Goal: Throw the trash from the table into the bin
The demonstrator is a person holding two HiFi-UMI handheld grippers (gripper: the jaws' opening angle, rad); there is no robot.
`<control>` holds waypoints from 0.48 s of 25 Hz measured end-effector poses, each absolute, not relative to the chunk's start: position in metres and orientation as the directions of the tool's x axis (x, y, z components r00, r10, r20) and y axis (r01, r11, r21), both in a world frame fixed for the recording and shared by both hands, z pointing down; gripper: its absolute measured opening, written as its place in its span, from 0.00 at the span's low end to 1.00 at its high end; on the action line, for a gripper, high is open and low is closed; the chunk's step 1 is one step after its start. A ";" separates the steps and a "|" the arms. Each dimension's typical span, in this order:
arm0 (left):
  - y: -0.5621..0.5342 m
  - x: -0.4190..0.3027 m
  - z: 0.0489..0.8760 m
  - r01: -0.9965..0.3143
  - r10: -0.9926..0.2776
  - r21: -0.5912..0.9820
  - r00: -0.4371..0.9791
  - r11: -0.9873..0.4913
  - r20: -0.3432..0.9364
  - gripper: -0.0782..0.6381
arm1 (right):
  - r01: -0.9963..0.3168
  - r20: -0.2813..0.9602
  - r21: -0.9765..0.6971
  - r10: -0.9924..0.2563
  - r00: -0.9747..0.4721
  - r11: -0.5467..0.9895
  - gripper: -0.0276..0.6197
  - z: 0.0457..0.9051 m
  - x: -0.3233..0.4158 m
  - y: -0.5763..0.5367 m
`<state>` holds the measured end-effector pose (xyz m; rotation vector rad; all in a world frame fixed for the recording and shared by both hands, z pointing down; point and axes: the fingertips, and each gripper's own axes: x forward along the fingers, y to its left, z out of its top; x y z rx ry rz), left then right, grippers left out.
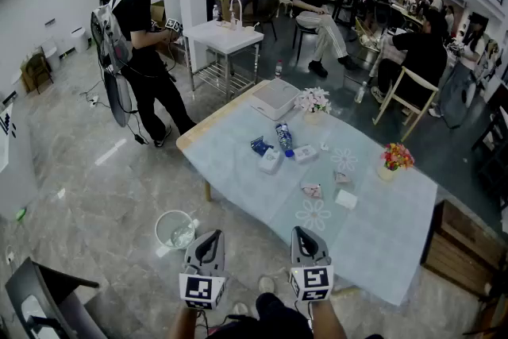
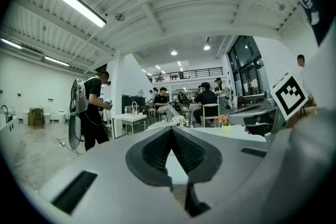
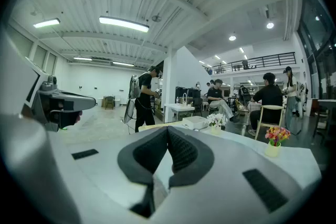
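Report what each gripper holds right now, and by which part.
Nothing is held. The left gripper and the right gripper both have their jaws shut together, with nothing between them.

Trash is scattered mid-table (image 1: 373,230): a clear bottle (image 1: 284,139) lies on its side, a dark blue wrapper (image 1: 259,144) just beside it, white packets (image 1: 270,161) and small crumpled scraps (image 1: 312,190) nearby. The round white bin (image 1: 176,230) stands upright on the floor (image 1: 103,179), near the table's edge.
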<state>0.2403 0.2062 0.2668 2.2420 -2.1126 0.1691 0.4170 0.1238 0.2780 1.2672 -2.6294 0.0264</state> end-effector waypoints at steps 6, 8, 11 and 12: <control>0.209 0.242 0.262 -0.997 -0.991 -0.036 0.066 -0.071 0.116 0.12 | -0.778 0.210 0.078 -0.773 -0.598 0.623 0.05 0.277 0.418 0.127; 0.208 0.244 0.262 -0.997 -0.990 -0.035 0.071 -0.076 0.122 0.12 | -0.784 0.193 0.061 -0.778 -0.598 0.618 0.05 0.276 0.420 0.127; 0.203 0.248 0.258 -0.995 -0.990 -0.039 0.085 -0.090 0.111 0.12 | -0.792 0.170 0.037 -0.785 -0.595 0.609 0.05 0.272 0.423 0.122; 0.201 0.249 0.257 -0.994 -0.990 -0.044 0.091 -0.096 0.106 0.12 | -0.794 0.170 0.041 -0.788 -0.592 0.606 0.05 0.272 0.423 0.120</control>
